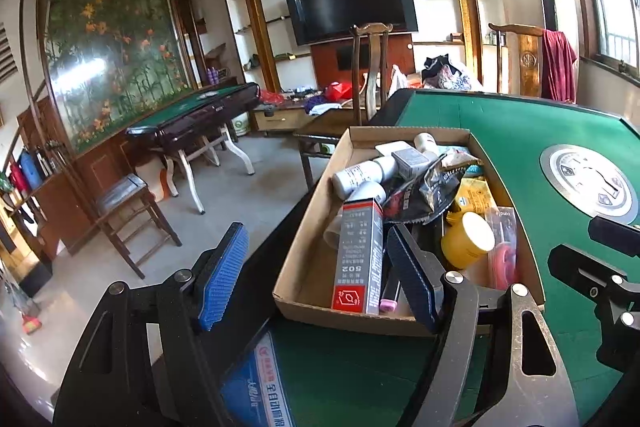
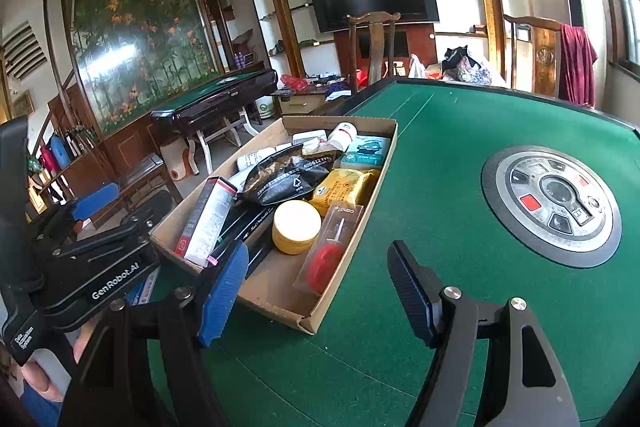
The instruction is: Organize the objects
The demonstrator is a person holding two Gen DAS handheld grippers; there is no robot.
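Observation:
A shallow cardboard box full of small items sits on the green mahjong table. Inside are a red-and-grey 502 glue carton, a yellow jar, a black snack bag, a yellow packet, a red item in a clear packet, white bottles and a teal box. My left gripper is open, its jaws astride the box's near left corner. My right gripper is open and empty just before the box's near right corner.
The table's round control panel lies right of the box. A blue-and-white printed sheet lies at the table's near left edge. Wooden chairs stand behind the table, a second mahjong table across the floor.

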